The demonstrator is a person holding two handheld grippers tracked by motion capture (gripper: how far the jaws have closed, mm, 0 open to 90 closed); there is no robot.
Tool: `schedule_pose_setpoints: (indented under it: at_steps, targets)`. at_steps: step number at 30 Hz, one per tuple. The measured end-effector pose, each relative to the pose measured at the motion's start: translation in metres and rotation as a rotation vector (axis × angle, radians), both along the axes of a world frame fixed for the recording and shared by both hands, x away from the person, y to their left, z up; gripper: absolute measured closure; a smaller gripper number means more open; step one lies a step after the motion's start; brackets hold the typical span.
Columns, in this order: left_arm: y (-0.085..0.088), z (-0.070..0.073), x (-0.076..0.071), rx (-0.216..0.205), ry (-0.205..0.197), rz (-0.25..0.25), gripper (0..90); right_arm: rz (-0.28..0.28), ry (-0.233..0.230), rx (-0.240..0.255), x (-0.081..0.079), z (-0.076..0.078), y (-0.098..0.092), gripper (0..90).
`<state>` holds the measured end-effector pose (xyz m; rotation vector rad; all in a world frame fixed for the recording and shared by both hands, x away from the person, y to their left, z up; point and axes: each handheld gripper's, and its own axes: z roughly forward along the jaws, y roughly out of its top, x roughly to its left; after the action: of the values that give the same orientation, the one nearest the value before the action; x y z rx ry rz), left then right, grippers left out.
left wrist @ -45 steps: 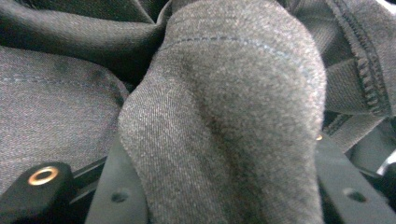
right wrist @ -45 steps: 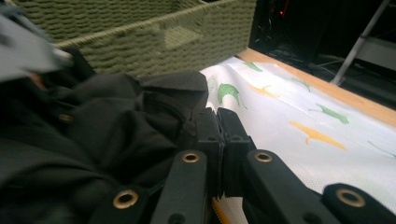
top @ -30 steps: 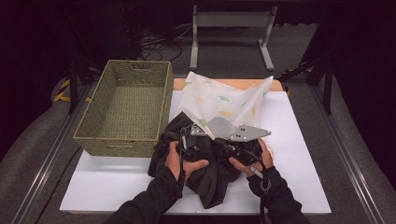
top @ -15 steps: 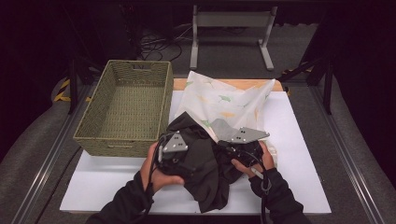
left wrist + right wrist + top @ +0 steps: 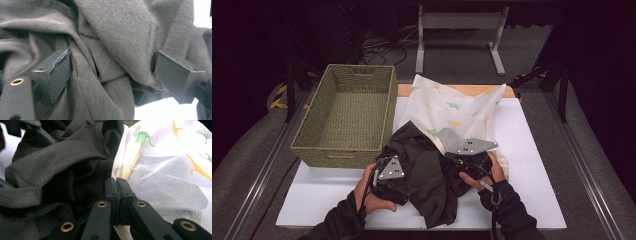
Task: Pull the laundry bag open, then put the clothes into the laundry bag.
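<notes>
Left gripper [image 5: 110,75] jaws just opened, straddling folds of the crumpled dark grey cloth [image 5: 432,175] on the white table [image 5: 532,150]; right gripper [image 5: 116,187] pinched shut at its edge — closing risks bunching several layers.

Dark garment [image 5: 432,180] hides the patterned cloth's [image 5: 452,107] near edge.

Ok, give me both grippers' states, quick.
Left gripper: open, jaws just been opening, dark garment folds between them, not pinched.
Right gripper: shut; whether cloth is caught cannot be told.
</notes>
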<state>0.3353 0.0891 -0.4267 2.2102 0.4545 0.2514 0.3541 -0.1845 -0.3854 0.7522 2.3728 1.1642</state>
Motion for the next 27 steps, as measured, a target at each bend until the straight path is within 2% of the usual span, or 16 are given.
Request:
schedule_pose_setpoints:
  at_steps: [1,6,9,12,13,17,18,20,22,23,27]
  targets:
    - [-0.006,-0.003,0.002,0.013,-0.006,0.018,15.7,0.004,0.003,0.003,0.0,0.0,0.001,89.1]
    - [-0.016,-0.005,0.003,0.019,-0.024,0.02,18.3,0.002,0.004,0.012,-0.001,0.0,0.001,89.2]
    - [-0.024,-0.007,0.005,0.052,-0.032,0.033,22.9,0.011,0.014,0.02,-0.001,-0.003,0.003,89.2]
    - [-0.031,-0.007,0.006,0.094,-0.053,0.037,30.1,0.016,0.016,0.026,-0.003,-0.001,0.004,89.2]
    - [-0.033,-0.006,0.006,0.11,-0.056,0.043,35.0,0.018,0.012,0.024,-0.004,-0.001,0.005,89.2]
    - [-0.038,-0.006,0.012,0.123,-0.05,0.042,45.4,0.033,0.015,0.023,-0.007,-0.001,0.009,89.2]
    - [-0.039,-0.007,0.014,0.124,-0.051,0.052,49.4,0.037,0.015,0.024,-0.009,-0.001,0.011,89.2]
    - [-0.038,-0.007,0.017,0.091,-0.037,0.073,58.8,0.046,0.011,0.019,-0.013,-0.001,0.016,89.3]
    - [-0.04,-0.008,0.018,0.065,-0.039,0.106,59.7,0.045,0.005,0.025,-0.014,0.001,0.016,89.3]
    - [-0.041,-0.006,0.016,0.056,-0.058,0.116,61.4,0.045,-0.001,0.038,-0.015,0.003,0.016,89.3]
    - [-0.043,0.005,0.015,0.02,-0.076,0.149,64.1,0.036,-0.029,0.094,-0.019,0.016,0.017,89.4]
